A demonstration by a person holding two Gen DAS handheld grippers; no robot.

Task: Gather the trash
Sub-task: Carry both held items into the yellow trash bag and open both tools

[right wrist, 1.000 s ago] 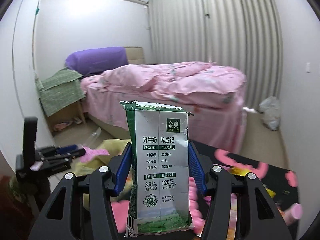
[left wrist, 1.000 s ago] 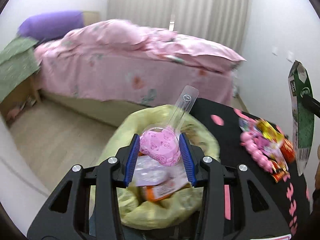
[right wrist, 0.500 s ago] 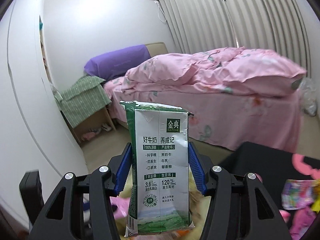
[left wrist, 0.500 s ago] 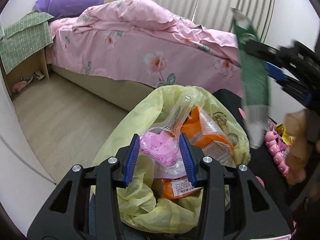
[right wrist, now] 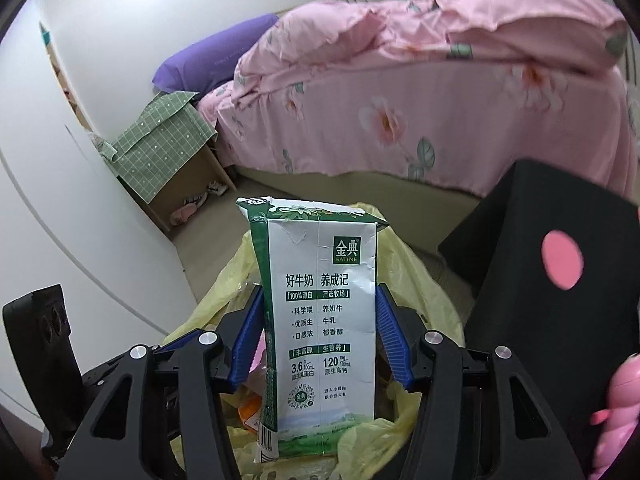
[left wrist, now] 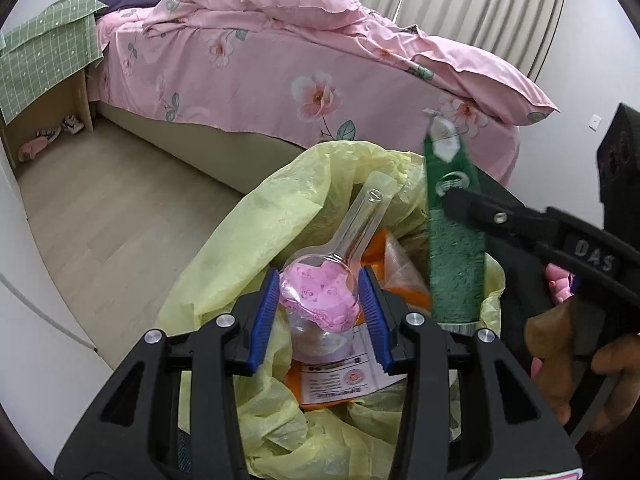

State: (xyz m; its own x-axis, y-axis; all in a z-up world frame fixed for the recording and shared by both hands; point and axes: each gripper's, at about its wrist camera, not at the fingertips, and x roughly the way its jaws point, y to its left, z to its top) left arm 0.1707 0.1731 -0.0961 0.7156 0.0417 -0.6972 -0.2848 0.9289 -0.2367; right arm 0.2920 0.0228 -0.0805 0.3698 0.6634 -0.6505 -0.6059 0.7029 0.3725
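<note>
The bed [left wrist: 280,80] with its pink cover fills the back of the room, and in front of it the yellow trash bag [left wrist: 248,240] stands open beside the black counter [right wrist: 560,248], its mouth turned up so that things can fall straight in. Some trash already lies inside, among it an orange packet [left wrist: 394,264]. The right claw [right wrist: 318,336] grips a green and white milk carton [right wrist: 320,320] upright by its two sides, and holds it above the bag's mouth near the edge by the counter; I judge it is placed so for a clean drop. The left claw [left wrist: 318,312] is closed on a small clear plastic cup with pink paper inside [left wrist: 318,292], also over the open bag. A clear plastic spoon [left wrist: 360,220] rises from this cup, its handle pointing toward the bed. Both pieces of trash are not yet released, so the next step seems to be opening the claws.
</note>
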